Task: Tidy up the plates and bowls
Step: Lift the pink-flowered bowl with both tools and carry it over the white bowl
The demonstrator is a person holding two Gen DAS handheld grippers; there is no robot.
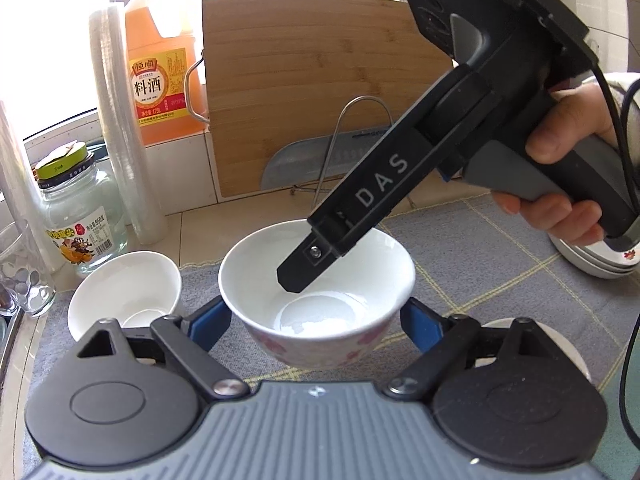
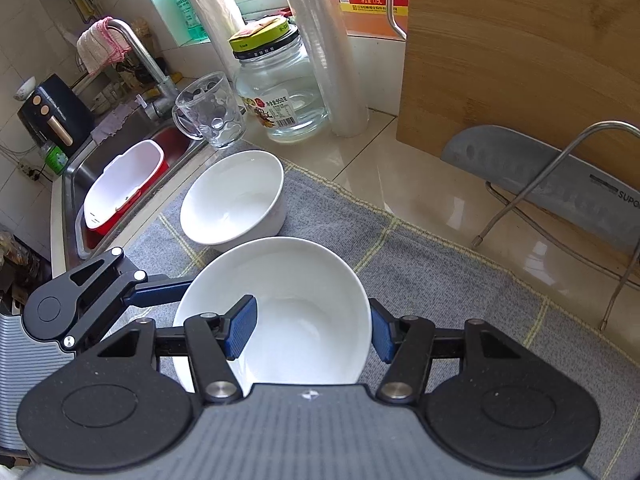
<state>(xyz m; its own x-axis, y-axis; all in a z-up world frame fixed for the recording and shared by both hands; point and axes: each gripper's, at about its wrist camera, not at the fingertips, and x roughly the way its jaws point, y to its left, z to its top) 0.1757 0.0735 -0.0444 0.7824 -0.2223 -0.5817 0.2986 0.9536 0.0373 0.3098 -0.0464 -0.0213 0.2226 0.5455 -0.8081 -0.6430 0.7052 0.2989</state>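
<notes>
A white bowl with pink flowers sits between the blue pads of my left gripper, which press its sides. It also shows in the right wrist view. My right gripper straddles the bowl's right wall: one pad inside, the other outside. In the left wrist view one right finger dips into the bowl. A plain white bowl stands to the left, also in the right wrist view. Stacked plates lie at the right edge.
A grey cloth covers the counter. Behind it stand a glass jar, a glass mug, film rolls, an orange bottle, a wooden board, a cleaver on a wire rack. The sink is left.
</notes>
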